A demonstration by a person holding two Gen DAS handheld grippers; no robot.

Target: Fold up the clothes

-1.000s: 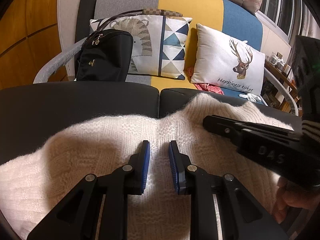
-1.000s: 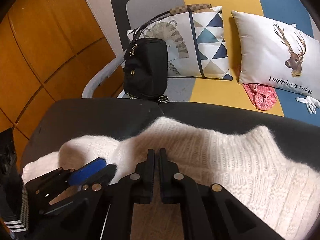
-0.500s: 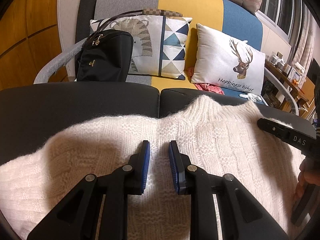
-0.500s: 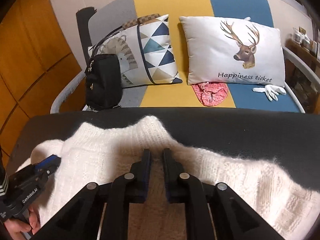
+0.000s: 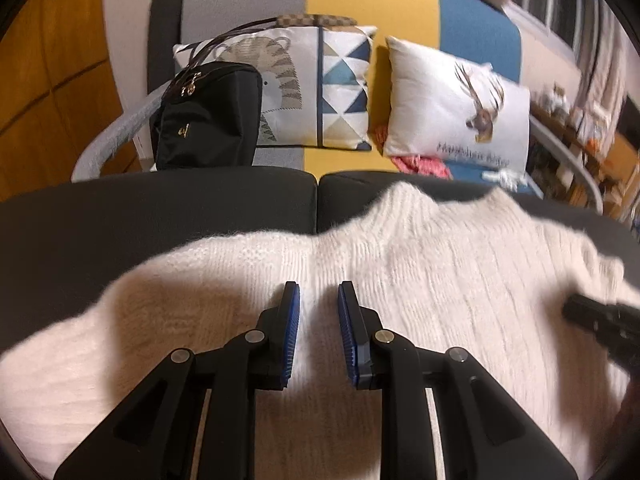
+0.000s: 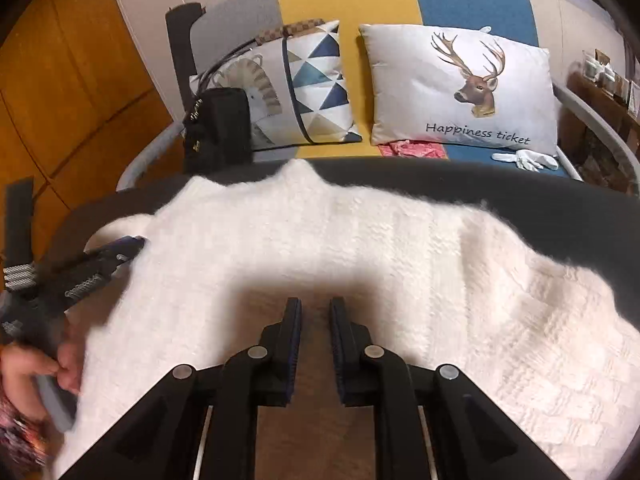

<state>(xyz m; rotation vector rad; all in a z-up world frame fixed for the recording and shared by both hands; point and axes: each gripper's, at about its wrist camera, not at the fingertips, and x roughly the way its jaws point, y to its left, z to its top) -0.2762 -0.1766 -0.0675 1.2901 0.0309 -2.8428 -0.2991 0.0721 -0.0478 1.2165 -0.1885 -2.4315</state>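
A white sweater point(image 6: 360, 248) lies spread on the dark surface point(image 5: 160, 208) under both tools. The left tool point(image 5: 319, 300) hangs over it with a narrow gap — gripping nothing. The right tool point(image 6: 315, 312) is opening — nothing between its fingers.

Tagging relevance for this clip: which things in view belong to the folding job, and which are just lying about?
Belongs to the job:
- fluffy white knitted sweater, spread on the dark grey cushion
- left gripper
- right gripper, jaws opening, nothing between them

Lying about:
- black zipped handbag
- white deer-print pillow
- triangle-patterned pillow
- pink cloth
- white glove
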